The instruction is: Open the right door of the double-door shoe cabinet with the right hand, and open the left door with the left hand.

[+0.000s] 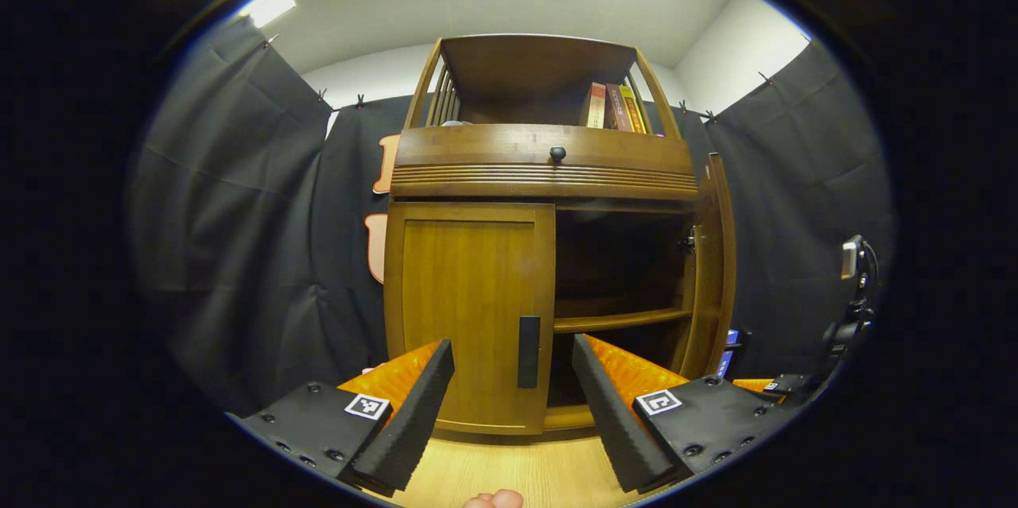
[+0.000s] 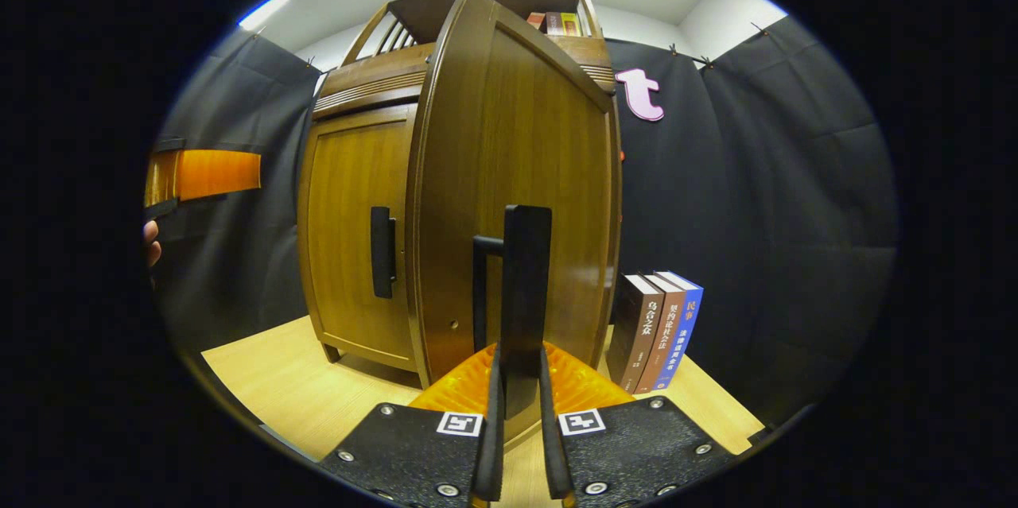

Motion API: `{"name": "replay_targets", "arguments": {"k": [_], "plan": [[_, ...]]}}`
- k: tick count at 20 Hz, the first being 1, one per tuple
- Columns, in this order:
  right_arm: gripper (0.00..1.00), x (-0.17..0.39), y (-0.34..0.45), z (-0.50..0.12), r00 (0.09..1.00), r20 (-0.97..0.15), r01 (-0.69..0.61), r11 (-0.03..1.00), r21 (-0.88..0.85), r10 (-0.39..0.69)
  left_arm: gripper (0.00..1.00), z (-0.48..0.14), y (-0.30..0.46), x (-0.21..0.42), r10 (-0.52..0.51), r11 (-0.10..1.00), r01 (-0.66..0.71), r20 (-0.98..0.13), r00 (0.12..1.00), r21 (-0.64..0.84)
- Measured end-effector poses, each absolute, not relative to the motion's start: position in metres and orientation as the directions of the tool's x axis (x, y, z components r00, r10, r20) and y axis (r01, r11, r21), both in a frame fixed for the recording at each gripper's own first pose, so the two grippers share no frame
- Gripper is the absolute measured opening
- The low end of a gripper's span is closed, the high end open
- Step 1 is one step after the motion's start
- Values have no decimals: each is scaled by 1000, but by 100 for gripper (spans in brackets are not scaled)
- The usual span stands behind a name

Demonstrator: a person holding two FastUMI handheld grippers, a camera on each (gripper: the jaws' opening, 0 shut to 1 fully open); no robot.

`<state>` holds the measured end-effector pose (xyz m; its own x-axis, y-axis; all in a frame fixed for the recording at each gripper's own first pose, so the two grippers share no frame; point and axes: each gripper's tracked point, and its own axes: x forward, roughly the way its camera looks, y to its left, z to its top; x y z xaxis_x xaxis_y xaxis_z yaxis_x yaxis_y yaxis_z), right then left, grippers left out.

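- Right gripper (image 2: 517, 405) in right gripper view: fingers nearly together, both pressing on black handle (image 2: 521, 293) of right door (image 2: 517, 174); jaws narrow, clamped on handle.
- Right door swung out from cabinet, its front face toward the right gripper's camera; in left gripper view it shows edge-on at cabinet's right side (image 1: 716, 269), wide open.
- Left gripper (image 1: 513, 397) in left gripper view: jaws wide, nothing between them, fingers apart from the cabinet; black pads (image 1: 413, 412) frame lower part of left door (image 1: 469, 309).
- Left door shut, flush w/ cabinet front; its black vertical handle (image 1: 529, 351) sits near inner edge, between the two fingers in the picture, untouched.
- Shoe cabinet (image 1: 541, 174): brown wood, stands on light wood table (image 1: 509, 468); drawer band above doors w/ small dark knob (image 1: 557, 153); open shelf on top holds a few books (image 1: 616, 106) at right.
- Inside right half: dark compartment w/ one wooden shelf (image 1: 620, 321) across it.
- Fingertip of a person's hand (image 1: 495, 500) at bottom edge of left gripper view.
- Right gripper view also shows left gripper's orange body (image 2: 203, 174) at far left, a bit of hand (image 2: 151, 242) below it, well apart from the cabinet.
- Three books (image 2: 660, 329) stand upright on table just beside cabinet, right of the open door.
- Black cloth wall (image 1: 238, 238) behind & to both sides.
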<state>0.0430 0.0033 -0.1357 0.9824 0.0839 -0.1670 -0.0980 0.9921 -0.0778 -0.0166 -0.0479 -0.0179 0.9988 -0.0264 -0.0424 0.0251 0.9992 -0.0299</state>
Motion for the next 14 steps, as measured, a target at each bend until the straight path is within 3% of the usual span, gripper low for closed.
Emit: {"name": "replay_targets", "arguments": {"k": [1,2,9,10,11,12,13,14], "plan": [[31,42,-2,-136,982,-172,-93,994,-64,81,99,-19,-51,-16,-27,999,26,-43,999,-31],[19,40,-8,-136,982,-174,-89,995,-54,78,99,-20,-53,-16,-29,999,28,-43,999,-32],[14,31,-67,-130,986,-168,6,998,-64,-17,99,-23,-64,-16,-42,998,40,-44,998,-48],[2,30,-79,-129,985,-166,29,997,-75,-42,99,-23,-65,-15,-44,998,42,-44,998,-46],[12,31,-92,-130,984,-164,49,995,-88,-63,97,-23,-66,-14,-43,998,42,-43,998,-37],[9,29,-99,-129,985,-164,44,996,-75,-56,97,-22,-66,-14,-41,999,40,-39,998,-26],[17,30,-106,-131,985,-164,41,998,-56,-50,97,-20,-66,-14,-39,999,39,-34,999,-17],[5,30,-111,-129,986,-162,34,998,-48,-41,97,-18,-66,-14,-38,999,38,-28,999,-12]]}}
